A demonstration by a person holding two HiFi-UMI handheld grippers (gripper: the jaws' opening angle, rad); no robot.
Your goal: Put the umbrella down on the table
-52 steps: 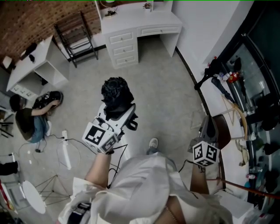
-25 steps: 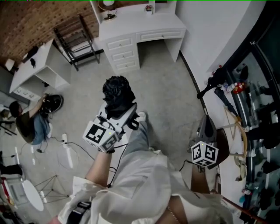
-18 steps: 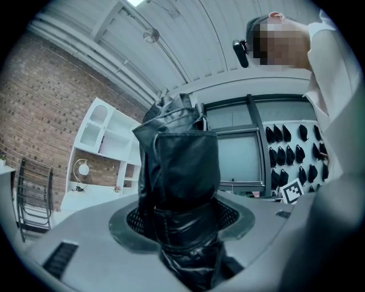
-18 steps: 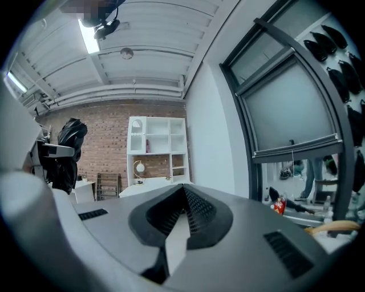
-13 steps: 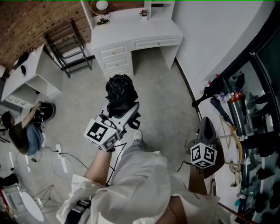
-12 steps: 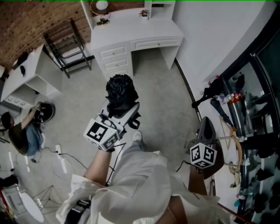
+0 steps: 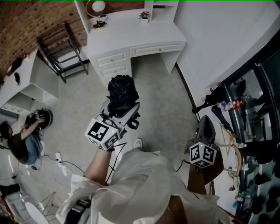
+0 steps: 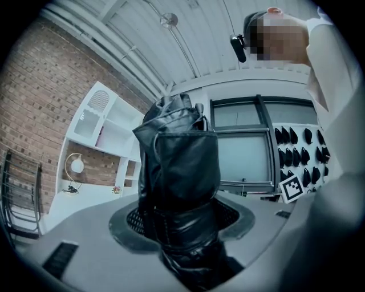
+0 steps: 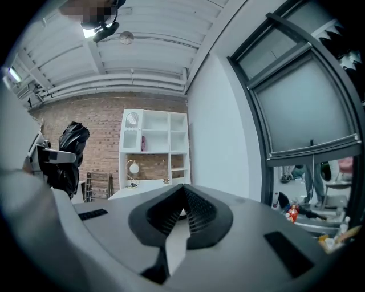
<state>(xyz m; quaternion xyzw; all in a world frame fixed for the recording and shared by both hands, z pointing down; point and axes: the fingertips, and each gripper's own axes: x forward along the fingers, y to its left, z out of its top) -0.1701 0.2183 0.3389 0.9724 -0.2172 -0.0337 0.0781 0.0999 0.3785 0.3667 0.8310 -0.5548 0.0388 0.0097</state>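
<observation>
A folded black umbrella (image 7: 121,92) stands out of my left gripper (image 7: 120,109), whose jaws are shut on its lower part. In the left gripper view the umbrella (image 8: 179,171) fills the middle, upright between the jaws. The white table (image 7: 131,30) with drawers stands ahead against the brick wall, apart from both grippers. My right gripper (image 7: 206,127) is held at the right, level with the left one. Its jaws (image 9: 183,191) meet at the tips with nothing between them. In the right gripper view the umbrella (image 9: 73,140) shows at the left.
A round lamp (image 7: 97,6) and a small plant (image 7: 143,15) sit at the table's back. A black folding chair (image 7: 61,48) stands to its left. A person (image 7: 22,140) sits on the floor at the far left, near cables (image 7: 61,157). A cluttered rack (image 7: 236,105) lines the right side.
Both grippers have been carried forward across the floor, so the white table is nearer and larger in view. The umbrella stays held in the left gripper.
</observation>
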